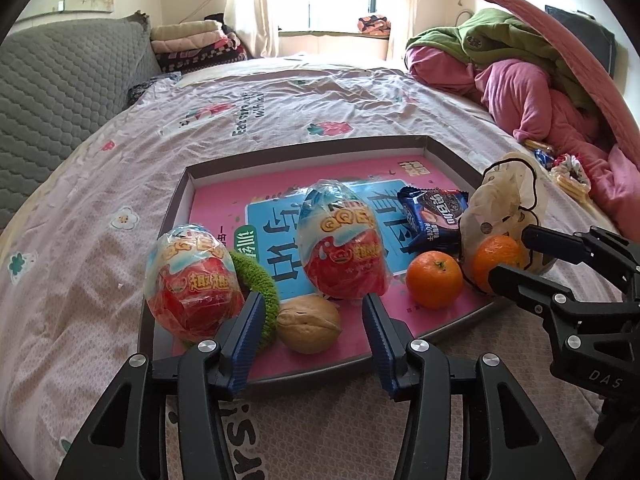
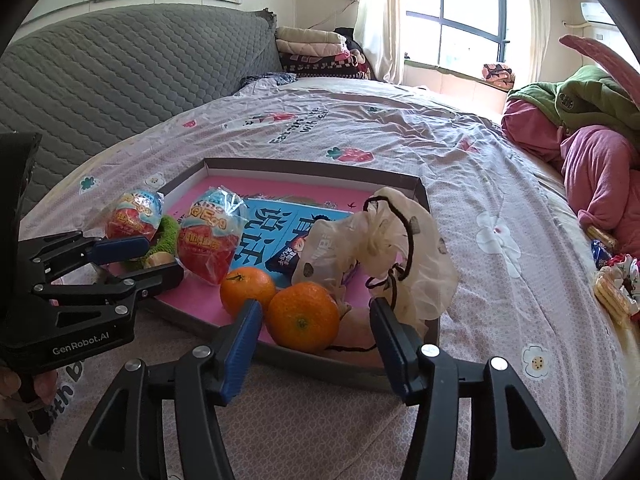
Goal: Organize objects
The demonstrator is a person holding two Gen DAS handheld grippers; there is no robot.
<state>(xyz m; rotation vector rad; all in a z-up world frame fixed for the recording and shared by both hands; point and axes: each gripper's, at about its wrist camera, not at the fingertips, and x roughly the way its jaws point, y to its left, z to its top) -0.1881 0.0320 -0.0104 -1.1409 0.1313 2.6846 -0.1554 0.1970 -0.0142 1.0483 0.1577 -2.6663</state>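
Two black grippers with blue finger pads hang over the near edge of a shallow grey cardboard tray [image 1: 452,160] with a pink printed floor, lying on a pale floral bedsheet [image 1: 100,248]. Left gripper [image 1: 312,310]: jaws spread, nothing between them; a tan walnut [image 1: 308,323] sits in the tray just ahead of the gap. Right gripper [image 2: 316,312]: jaws spread, released, flanking the nearer orange mandarin [image 2: 303,316] without visible contact. Second mandarin [image 2: 248,289] touches the first on its left.

Also in the tray:
- two red-and-blue foil-wrapped egg toys [image 1: 344,240], [image 1: 194,280], both upright
- green knitted ring [image 1: 260,280] between the left egg and the walnut
- dark blue biscuit packet [image 1: 434,216]
- crumpled cream fabric pouch with black cord [image 2: 384,240] at the right edge
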